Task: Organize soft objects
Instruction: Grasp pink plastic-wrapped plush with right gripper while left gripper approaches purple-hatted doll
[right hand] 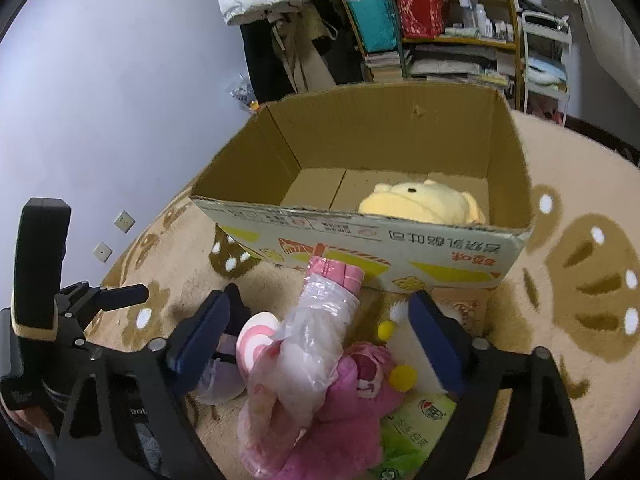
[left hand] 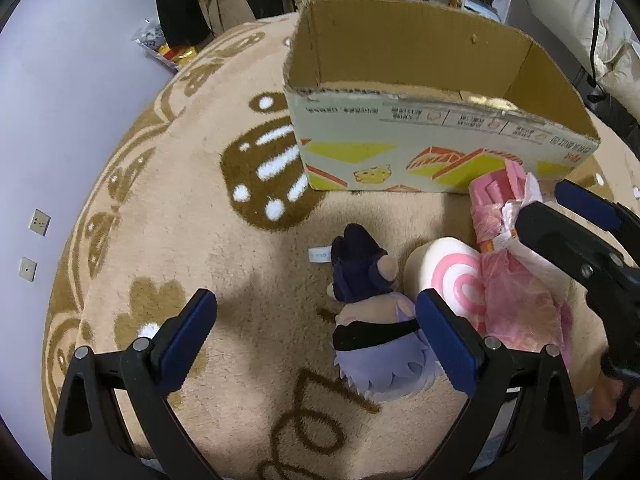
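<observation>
One yellow plush [right hand: 420, 202] is already lying inside the open cardboard box [right hand: 360, 236], at about one o'clock in the right wrist view, so the sorting looks barely begun; the rest of the soft things are still lying on the fluffy beige rug [left hand: 200, 272] in front of the box. The left gripper [left hand: 312, 336] is hovering wide open with nothing between its blue pads, and a purple-haired plush doll [left hand: 372, 320] in a lilac frilled skirt is lying just inside its right finger at about five o'clock. The right gripper [right hand: 316, 336] is also spread wide and holding nothing, poised over a pile at six o'clock: a pink item in crinkly clear plastic wrap [right hand: 316, 328], a pink-and-white swirl cushion [right hand: 256, 340], a fuzzy pink plush [right hand: 352, 408] and a glossy green packet [right hand: 412, 428]. All of these seemingly remain to be boxed.
</observation>
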Available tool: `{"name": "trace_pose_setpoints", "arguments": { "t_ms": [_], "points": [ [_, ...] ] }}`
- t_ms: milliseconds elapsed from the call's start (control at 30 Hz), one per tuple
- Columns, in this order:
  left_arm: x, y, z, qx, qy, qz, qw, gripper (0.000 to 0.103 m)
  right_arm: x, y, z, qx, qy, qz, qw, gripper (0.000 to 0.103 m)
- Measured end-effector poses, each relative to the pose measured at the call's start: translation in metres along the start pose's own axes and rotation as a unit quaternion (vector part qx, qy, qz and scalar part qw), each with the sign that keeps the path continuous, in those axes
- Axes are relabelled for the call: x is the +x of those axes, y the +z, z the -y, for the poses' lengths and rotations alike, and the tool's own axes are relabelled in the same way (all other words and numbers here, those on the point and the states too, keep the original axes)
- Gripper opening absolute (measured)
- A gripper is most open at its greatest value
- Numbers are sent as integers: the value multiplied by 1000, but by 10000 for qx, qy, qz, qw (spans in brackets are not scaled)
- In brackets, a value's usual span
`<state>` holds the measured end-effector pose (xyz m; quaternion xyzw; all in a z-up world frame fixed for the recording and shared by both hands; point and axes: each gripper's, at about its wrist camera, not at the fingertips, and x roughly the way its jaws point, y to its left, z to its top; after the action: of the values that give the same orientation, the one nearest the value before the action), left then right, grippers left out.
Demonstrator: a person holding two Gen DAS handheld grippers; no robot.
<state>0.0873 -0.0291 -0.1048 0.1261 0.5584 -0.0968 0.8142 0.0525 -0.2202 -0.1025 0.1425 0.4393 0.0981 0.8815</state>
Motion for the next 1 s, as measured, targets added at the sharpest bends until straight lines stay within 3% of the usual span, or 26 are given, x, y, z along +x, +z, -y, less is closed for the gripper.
{"name": "trace_pose_setpoints", "arguments": {
  "t_ms": [233, 467, 633, 1000],
  "points": [
    [14, 3, 3, -43, -119, -239, 9996, 99, 18, -2, 6, 105, 59, -192, 9997, 74],
    [21, 5, 2, -133, -188, -400, 9989, 99, 22, -1, 6, 80, 235, -265, 9993, 48],
    [23, 7, -3, -225, -252, -501, 9982, 99, 22, 1, 3, 23, 282, -238, 9993, 40],
    [29, 11, -9, -316, -395, -640, 9967, 99, 20, 1, 3, -68, 238, -201, 9995, 35]
  ]
}}
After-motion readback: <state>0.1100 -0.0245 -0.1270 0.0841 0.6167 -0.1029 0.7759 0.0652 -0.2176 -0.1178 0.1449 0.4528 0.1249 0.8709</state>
